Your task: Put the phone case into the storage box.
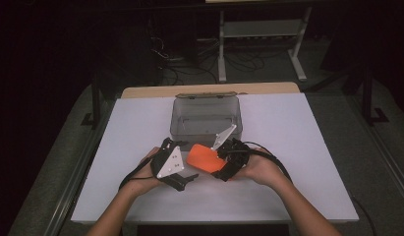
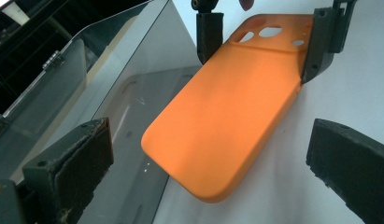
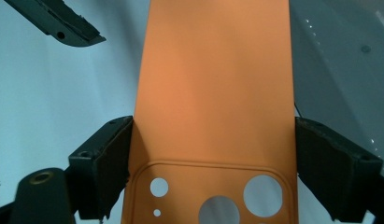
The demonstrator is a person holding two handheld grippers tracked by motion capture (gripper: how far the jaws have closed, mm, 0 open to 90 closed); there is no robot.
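Orange silicone phone case [image 1: 204, 158] clamped in right hand-held gripper [image 1: 223, 164]; left hand-held gripper [image 1: 186, 180] apart. Keep level, lower into clear plastic box [image 1: 205, 118].

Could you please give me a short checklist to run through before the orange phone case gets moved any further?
1. Right claw shut on the phone case at its camera-hole end: ok.
2. Left claw open, its pads apart from the case: ok.
3. Case lifted off the white table: ok.
4. Clear box open at the top, its lid back: ok.
5. Box inside free of other things: ok.
6. Grip firm enough to hold while carrying: cannot tell.
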